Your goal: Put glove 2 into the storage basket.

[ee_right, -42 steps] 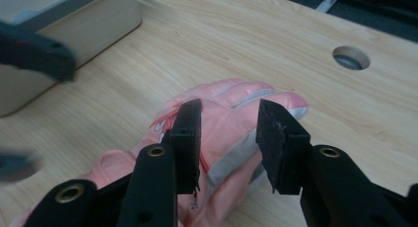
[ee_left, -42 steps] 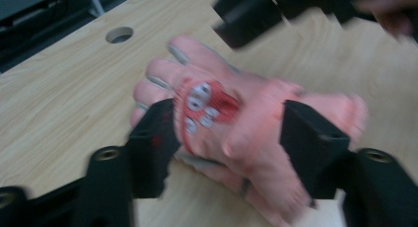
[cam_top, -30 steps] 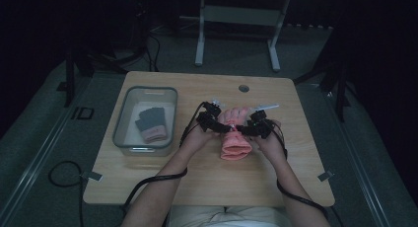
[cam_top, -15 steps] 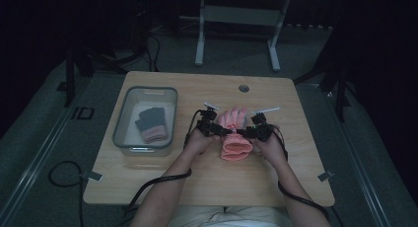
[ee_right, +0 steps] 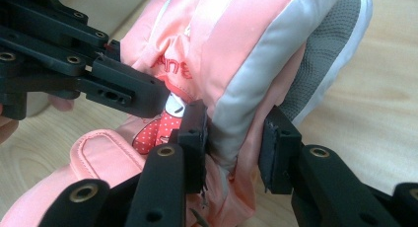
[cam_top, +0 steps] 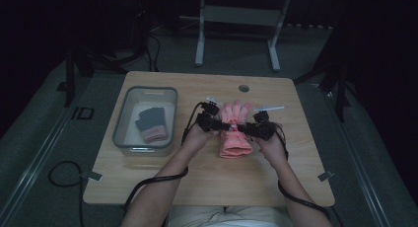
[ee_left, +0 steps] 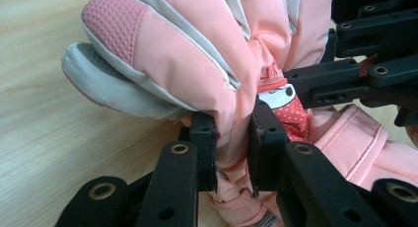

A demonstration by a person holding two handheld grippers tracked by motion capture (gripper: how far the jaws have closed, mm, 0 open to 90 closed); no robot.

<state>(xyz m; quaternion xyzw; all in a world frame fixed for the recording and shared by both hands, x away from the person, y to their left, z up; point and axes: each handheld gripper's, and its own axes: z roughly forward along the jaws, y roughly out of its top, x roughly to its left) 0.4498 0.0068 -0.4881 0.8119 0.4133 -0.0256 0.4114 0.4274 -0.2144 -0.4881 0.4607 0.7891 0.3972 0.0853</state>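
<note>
Black left tool (ee_left: 231, 138), brass-ringed screw holes, trailing black cable.

Left tongs (cam_top: 220, 127) clamped shut, right tongs (cam_top: 245, 131) closing, facing each other

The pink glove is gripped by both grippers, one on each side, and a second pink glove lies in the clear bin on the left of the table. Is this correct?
Not quite. The glove in the clear bin is dark grey with a pink cuff, as the high view shows. The rest holds: the left gripper and the right gripper, whose jaws have just been closing, pinch the pink glove from opposite sides.
</note>
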